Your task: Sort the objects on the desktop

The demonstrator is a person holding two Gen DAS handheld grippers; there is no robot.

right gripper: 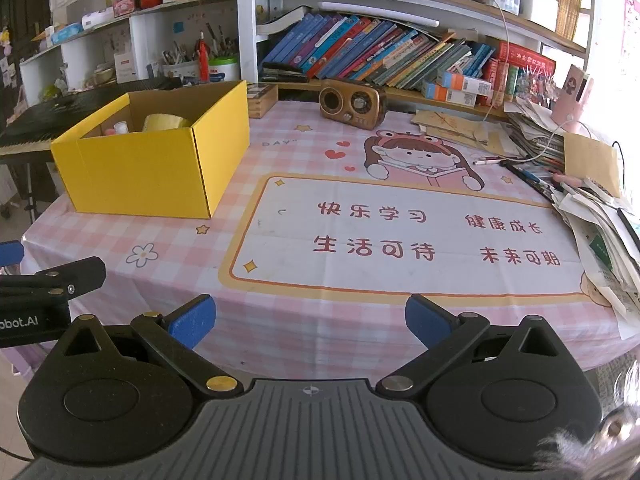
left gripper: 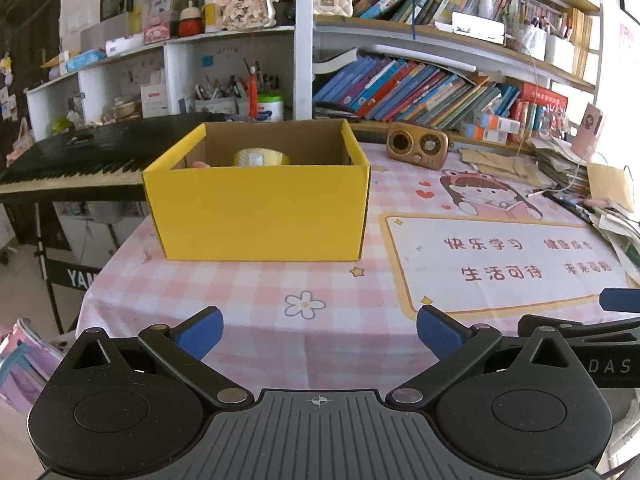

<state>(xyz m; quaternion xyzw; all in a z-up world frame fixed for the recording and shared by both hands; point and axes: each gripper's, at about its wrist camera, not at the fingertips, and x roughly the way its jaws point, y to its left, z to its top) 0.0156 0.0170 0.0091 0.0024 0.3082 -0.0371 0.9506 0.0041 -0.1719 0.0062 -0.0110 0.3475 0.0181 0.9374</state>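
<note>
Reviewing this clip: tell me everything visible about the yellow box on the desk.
The yellow box is open-topped cardboard, yellow outside, plain brown inside. It stands upright on the pink checked tablecloth near the desk's left edge, next to a black keyboard. Inside sit a yellowish tape roll and small pinkish and white items, mostly hidden by the walls. Neither gripper touches it.

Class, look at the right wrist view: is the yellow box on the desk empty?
No. The yellow box is open at the top and holds a roll of tape plus small items in its back corner.
</note>
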